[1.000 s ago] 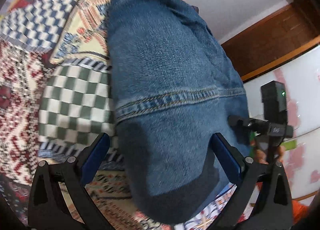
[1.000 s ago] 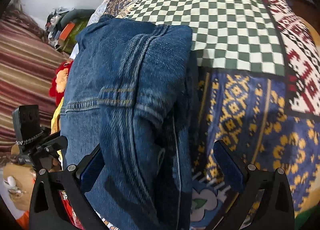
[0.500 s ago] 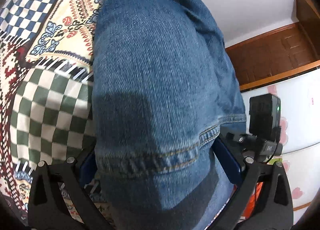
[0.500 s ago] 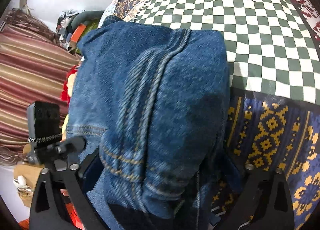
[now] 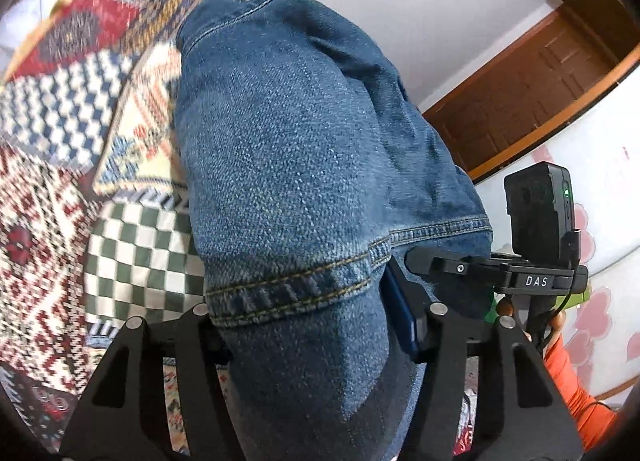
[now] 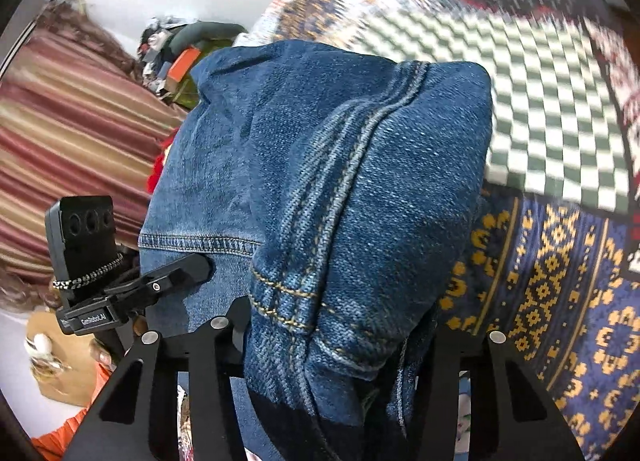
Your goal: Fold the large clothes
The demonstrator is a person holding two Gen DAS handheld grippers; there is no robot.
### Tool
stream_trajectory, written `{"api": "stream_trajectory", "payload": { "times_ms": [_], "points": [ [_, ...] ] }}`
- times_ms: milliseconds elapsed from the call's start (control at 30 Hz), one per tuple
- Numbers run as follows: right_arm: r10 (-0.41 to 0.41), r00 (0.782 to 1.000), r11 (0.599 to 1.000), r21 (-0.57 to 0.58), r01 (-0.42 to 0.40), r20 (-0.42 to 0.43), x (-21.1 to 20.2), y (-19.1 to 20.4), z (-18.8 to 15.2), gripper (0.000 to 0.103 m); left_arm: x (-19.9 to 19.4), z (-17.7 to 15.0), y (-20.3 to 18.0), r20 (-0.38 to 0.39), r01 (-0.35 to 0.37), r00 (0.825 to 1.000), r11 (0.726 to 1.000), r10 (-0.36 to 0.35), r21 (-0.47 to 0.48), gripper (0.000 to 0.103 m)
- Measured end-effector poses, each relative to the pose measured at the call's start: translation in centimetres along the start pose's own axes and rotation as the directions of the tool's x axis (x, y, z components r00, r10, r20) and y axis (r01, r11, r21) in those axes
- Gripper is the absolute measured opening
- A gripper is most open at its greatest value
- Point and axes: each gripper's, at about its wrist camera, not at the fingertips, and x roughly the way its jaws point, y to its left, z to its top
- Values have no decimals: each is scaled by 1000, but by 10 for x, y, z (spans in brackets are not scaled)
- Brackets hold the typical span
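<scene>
A patchwork bedspread (image 5: 132, 245) of checks and woven patterns fills the scene, white wall behind. On it lie the folded jeans (image 5: 296, 165), bunched at the near end. The left gripper (image 5: 304, 325) has just been closing and now clamps the hemmed denim between its jaws. Over to the right gripper (image 6: 340, 341): same story, jaws just closed, squeezing the thick seamed fold.

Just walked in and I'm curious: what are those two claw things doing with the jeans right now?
Left gripper: jaws have just closed, shut on the jeans.
Right gripper: jaws have just closed, shut on the jeans too.
</scene>
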Motion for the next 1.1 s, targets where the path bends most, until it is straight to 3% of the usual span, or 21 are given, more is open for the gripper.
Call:
{"api": "stream_trajectory", "payload": {
  "times_ms": [333,567,667,800,1100],
  "points": [
    [-21,990,980,-191,47,138,-42,118,7,46,-108,0,-5,167,3,986,999,-12,53,59],
    [-4,989,968,-246,39,145,-53,126,6,46,-161,-11,30,213,-36,977,998,26,42,59],
    [-7,993,965,-259,38,120,-41,120,6,46,-178,-23,52,207,-46,978,999,42,14,59],
    [-18,998,965,-260,34,63,-2,141,-1,46,-184,-42,89,179,-47,982,998,55,-46,59],
    [-70,994,975,-214,50,-86,102,146,-27,45,-157,-79,173,63,-61,995,984,72,-168,59]
  ]
}}
